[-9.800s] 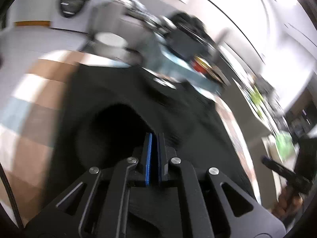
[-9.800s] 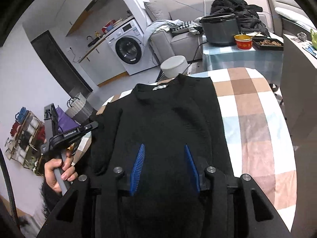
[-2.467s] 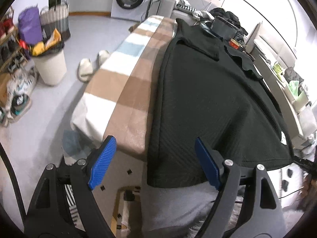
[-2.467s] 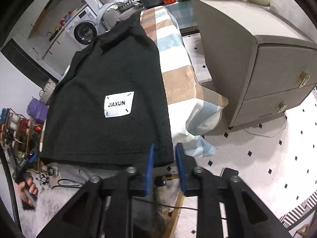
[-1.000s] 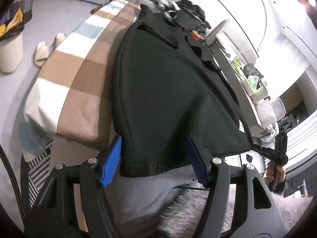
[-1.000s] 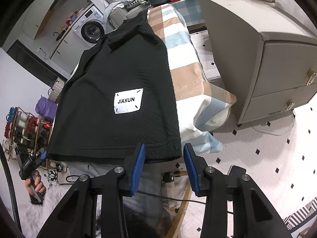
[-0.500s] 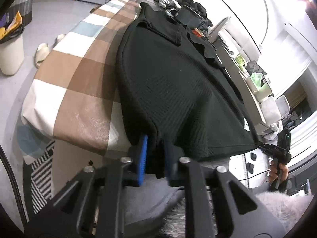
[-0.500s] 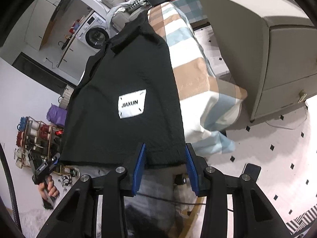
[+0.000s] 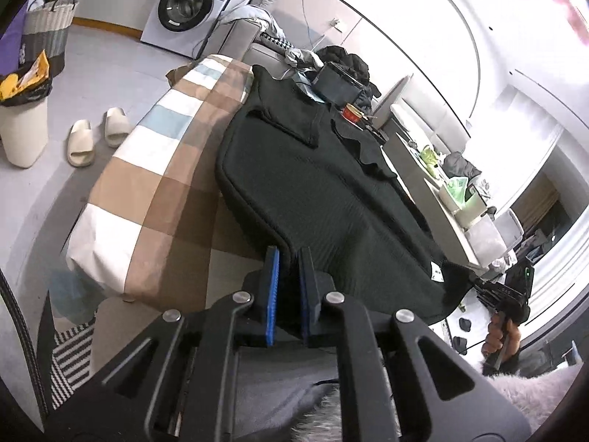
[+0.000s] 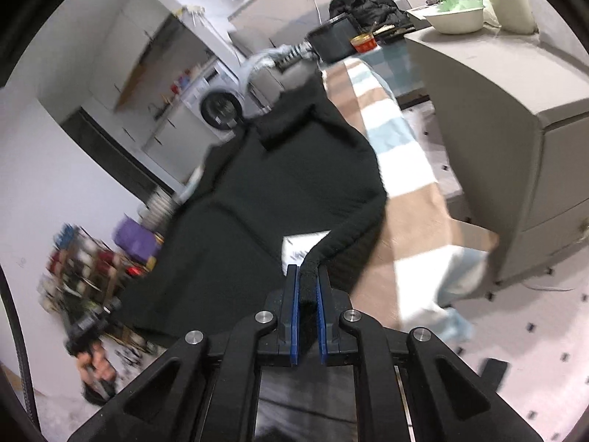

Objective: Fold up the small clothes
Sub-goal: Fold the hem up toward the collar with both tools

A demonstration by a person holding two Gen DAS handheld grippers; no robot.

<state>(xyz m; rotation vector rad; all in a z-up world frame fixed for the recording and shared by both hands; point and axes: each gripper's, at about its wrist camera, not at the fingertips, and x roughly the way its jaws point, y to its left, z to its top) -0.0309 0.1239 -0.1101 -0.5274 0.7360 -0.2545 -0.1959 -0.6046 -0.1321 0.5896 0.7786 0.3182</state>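
Left wrist cam, black knit top [image 9: 324, 191] on checked cloth [image 9: 154, 169], L claw [image 9: 288, 276] & R claw [image 10: 306, 287] pinching hem

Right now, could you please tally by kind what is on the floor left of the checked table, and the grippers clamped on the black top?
Slippers: 2
Bins: 1
Woven baskets: 1
Washing machines: 1
Grippers shut on the black top: 2, left gripper and right gripper
Total: 7

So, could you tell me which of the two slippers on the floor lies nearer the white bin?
The slipper further from the checked table is nearer the bin; the other slipper lies between it and the table.
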